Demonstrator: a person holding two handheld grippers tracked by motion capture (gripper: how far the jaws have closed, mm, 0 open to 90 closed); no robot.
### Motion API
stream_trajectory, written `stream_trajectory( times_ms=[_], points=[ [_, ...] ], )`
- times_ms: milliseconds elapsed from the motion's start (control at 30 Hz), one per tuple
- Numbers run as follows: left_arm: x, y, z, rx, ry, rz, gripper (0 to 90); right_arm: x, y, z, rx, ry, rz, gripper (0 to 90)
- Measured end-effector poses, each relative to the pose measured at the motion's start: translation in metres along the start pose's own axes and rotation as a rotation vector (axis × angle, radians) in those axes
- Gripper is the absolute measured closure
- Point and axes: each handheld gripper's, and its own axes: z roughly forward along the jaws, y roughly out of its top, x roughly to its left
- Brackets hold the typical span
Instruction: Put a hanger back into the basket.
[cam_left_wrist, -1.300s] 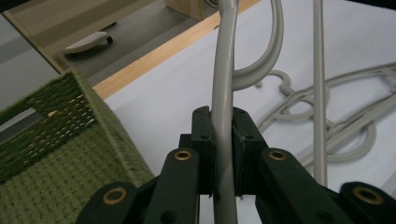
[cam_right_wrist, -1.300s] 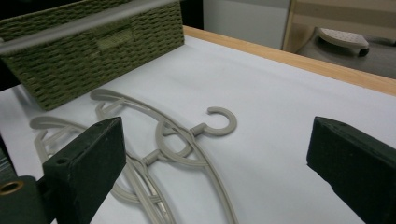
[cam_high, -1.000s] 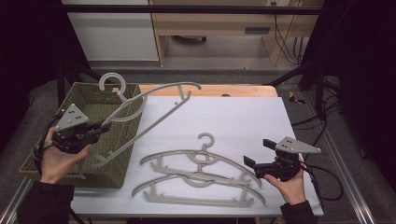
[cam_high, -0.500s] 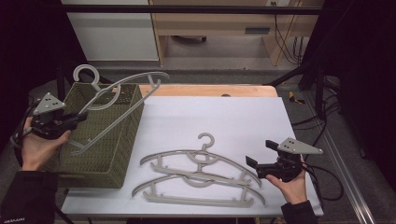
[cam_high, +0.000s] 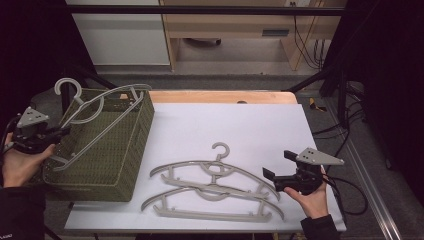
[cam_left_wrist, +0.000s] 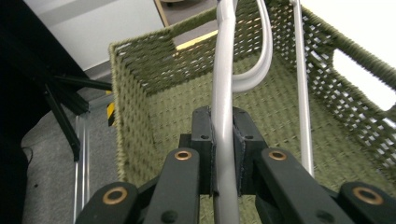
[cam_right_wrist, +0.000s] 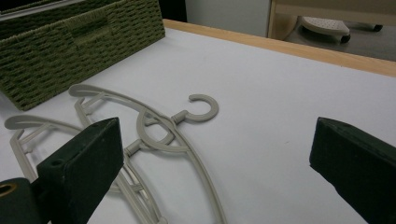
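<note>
Woven green fibre makes up the basket (cam_high: 100, 150) that we see at the left edge of the white tabletop (cam_high: 225, 125) in the high view, and a grey plastic hanger (cam_high: 95, 112) leans over it, its hook rising above the far left corner and its arm running across to the far right rim. The left claw (cam_high: 56, 134), held in our left hand (cam_high: 20, 162) just beside the basket's left wall, grips the lower end of that hanger. Two more hangers (cam_high: 215, 187) lie flat and overlapping on the tabletop near its front edge, and the right claw (cam_high: 272, 174) sits just to their right, jaws apart and clamping nothing. In the left gripper view, we look along the claw's black jaws, which are pressed shut on the hanger's grey bar (cam_left_wrist: 223, 140), with the basket's open inside (cam_left_wrist: 159, 121) beneath and behind it. In the right gripper view, we see the two wide-set jaws framing the nearer flat hanger's hook (cam_right_wrist: 201, 108) on the white surface, with the basket's outer wall (cam_right_wrist: 79, 42) at the upper left, well apart from the claw.
</note>
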Motion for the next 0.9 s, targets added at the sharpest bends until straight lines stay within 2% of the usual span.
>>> stream_trajectory(
  times_ms=[167,367,467,533,567,700,800,900],
  points=[
    [0.005,-0.004,0.001,0.006,0.003,0.000,81.4,0.001,0.000,0.002,0.005,-0.003,0.002,3.1],
    [0.011,-0.007,-0.002,-0.002,0.026,0.000,81.5,0.000,0.000,0.001,0.008,-0.003,-0.003,3.1],
    [0.011,-0.011,0.002,0.041,0.038,0.018,81.4,0.000,-0.001,0.001,0.011,0.002,-0.003,3.1],
    [0.011,-0.013,0.004,0.051,0.038,0.021,81.4,0.000,-0.001,0.002,0.014,0.000,-0.008,3.0],
    [0.009,-0.017,0.009,0.071,0.038,0.016,81.3,0.001,-0.001,0.002,0.014,0.001,-0.008,3.0],
    [0.005,-0.022,0.016,0.091,0.039,0.008,81.3,0.001,-0.001,0.001,0.015,0.002,-0.004,3.1],
    [0.000,-0.023,0.021,0.122,0.045,0.024,81.2,0.001,-0.001,0.002,0.011,0.003,-0.002,3.1],
    [-0.002,-0.021,0.020,0.121,0.052,0.027,81.2,0.001,-0.001,0.002,0.012,0.004,-0.003,3.2]
  ],
)
